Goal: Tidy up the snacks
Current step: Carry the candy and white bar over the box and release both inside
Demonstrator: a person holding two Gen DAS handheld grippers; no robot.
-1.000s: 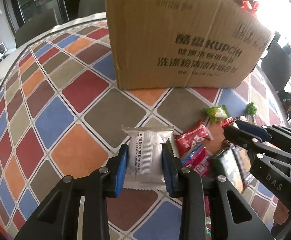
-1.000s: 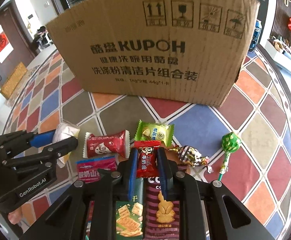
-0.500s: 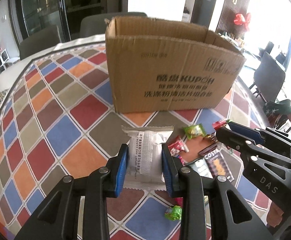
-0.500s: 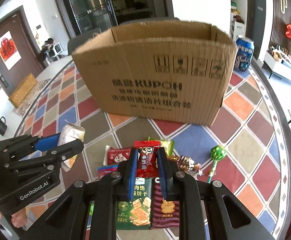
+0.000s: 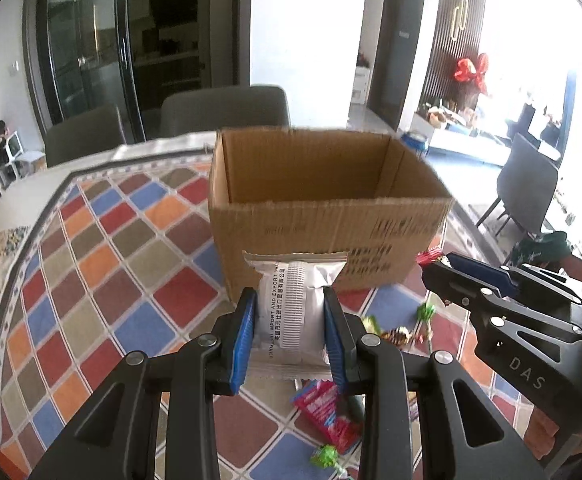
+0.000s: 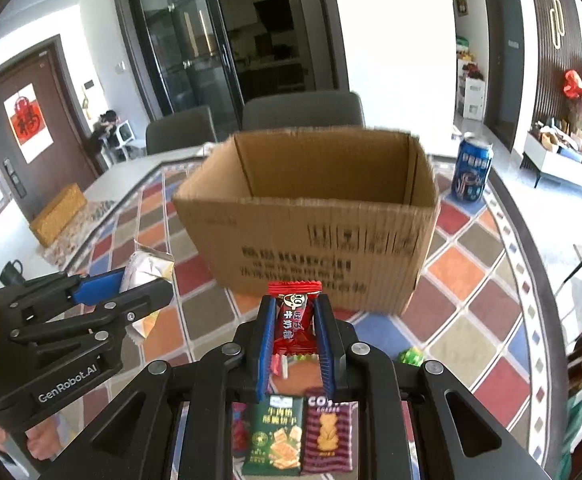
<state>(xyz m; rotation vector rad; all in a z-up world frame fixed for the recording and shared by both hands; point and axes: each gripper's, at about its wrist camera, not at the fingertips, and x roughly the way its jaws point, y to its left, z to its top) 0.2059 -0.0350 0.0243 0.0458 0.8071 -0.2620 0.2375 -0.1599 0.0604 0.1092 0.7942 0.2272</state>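
Observation:
An open cardboard box [image 5: 323, 220] stands on the chequered tablecloth; it also shows in the right wrist view [image 6: 311, 220], and its inside looks empty. My left gripper [image 5: 289, 320] is shut on a silver snack packet [image 5: 295, 304], held in the air in front of the box's near wall. My right gripper [image 6: 293, 328] is shut on a small red candy [image 6: 293, 316], also raised before the box. Each gripper shows in the other's view: the right one [image 5: 437, 264] and the left one [image 6: 143, 284].
Loose snacks lie on the cloth below: a green cracker pack [image 6: 277, 436], a striped cookie pack [image 6: 327, 436], a pink wrapper [image 5: 325, 408], green candies [image 5: 325, 456]. A blue Pepsi can [image 6: 473, 170] stands right of the box. Grey chairs [image 5: 225, 108] stand behind the table.
Both grippers have risen with their snacks, from just above the table to about rim height, so the box's open top now shows.

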